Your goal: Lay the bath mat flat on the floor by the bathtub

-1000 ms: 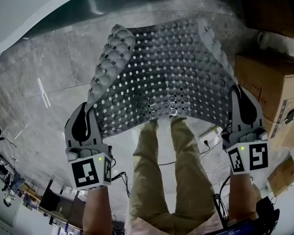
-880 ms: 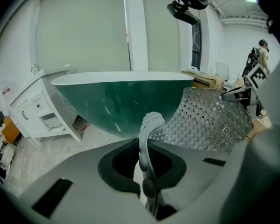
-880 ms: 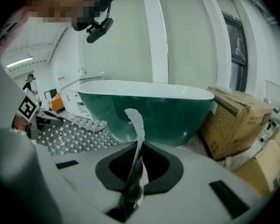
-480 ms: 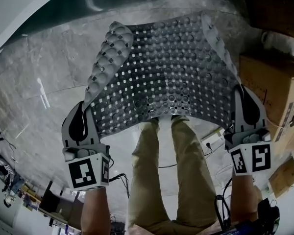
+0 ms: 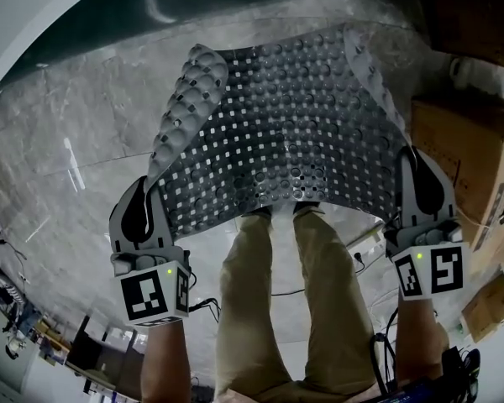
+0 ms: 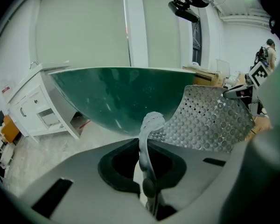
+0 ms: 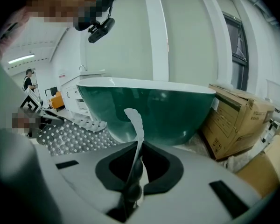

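A grey perforated bath mat [image 5: 286, 133] with suction bumps hangs stretched between my two grippers above the marble floor [image 5: 76, 133], sagging in the middle with both side edges curled up. My left gripper [image 5: 149, 193] is shut on the mat's near left edge [image 6: 149, 129]. My right gripper [image 5: 406, 159] is shut on the near right edge [image 7: 134, 120]. The dark green bathtub [image 6: 121, 97] with a white rim [image 5: 34, 23] stands just beyond the mat, also filling the right gripper view as the bathtub [image 7: 158, 111].
Cardboard boxes [image 5: 470, 158] stand at the right of the floor, close to the tub's end [image 7: 238, 125]. The person's legs [image 5: 286, 300] are under the mat's near edge. A white cabinet [image 6: 35, 111] stands left of the tub. Cables [image 5: 361, 242] lie near the feet.
The mat and both grippers have barely shifted, drifting slightly; both stay shut on the mat's edges.
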A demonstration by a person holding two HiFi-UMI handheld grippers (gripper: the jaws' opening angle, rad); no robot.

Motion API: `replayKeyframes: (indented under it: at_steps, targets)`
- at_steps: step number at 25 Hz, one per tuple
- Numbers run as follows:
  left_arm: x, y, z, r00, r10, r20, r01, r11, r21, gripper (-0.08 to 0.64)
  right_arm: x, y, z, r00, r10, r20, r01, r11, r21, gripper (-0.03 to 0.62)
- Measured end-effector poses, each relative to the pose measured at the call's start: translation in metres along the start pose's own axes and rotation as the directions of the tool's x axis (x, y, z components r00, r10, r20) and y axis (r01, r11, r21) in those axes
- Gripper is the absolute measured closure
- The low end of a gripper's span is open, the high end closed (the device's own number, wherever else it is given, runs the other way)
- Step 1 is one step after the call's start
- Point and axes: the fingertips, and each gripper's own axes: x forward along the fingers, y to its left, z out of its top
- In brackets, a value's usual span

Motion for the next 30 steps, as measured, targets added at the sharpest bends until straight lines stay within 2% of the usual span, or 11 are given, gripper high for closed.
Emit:
replayKeyframes:
  at_steps: [7,15,25,30]
  targets:
    - [0.008,0.000,-0.010,1.000,0.013,-0.011,-0.013,1.000,0.005,0.525,0.009,-0.006,-0.009,1.000,0.006,0.015,-0.006,1.000,-0.008,0.563]
    - [-0.006,-0.003,-0.002,0.999,-0.002,-0.033,0.002,1.000,0.001,0.525,-0.007,-0.007,0.007,1.000,0.006,0.009,-0.006,1.000,-0.016,0.563]
    - [0.004,0.001,-0.016,1.000,-0.002,-0.024,0.002,1.000,-0.008,0.525,-0.002,-0.004,-0.004,1.000,-0.004,0.025,0.004,1.000,-0.029,0.563]
    - [-0.002,0.005,-0.011,1.000,-0.017,-0.024,0.016,1.000,-0.014,0.525,-0.008,-0.001,0.006,1.000,-0.011,0.025,0.012,0.999,-0.037,0.563]
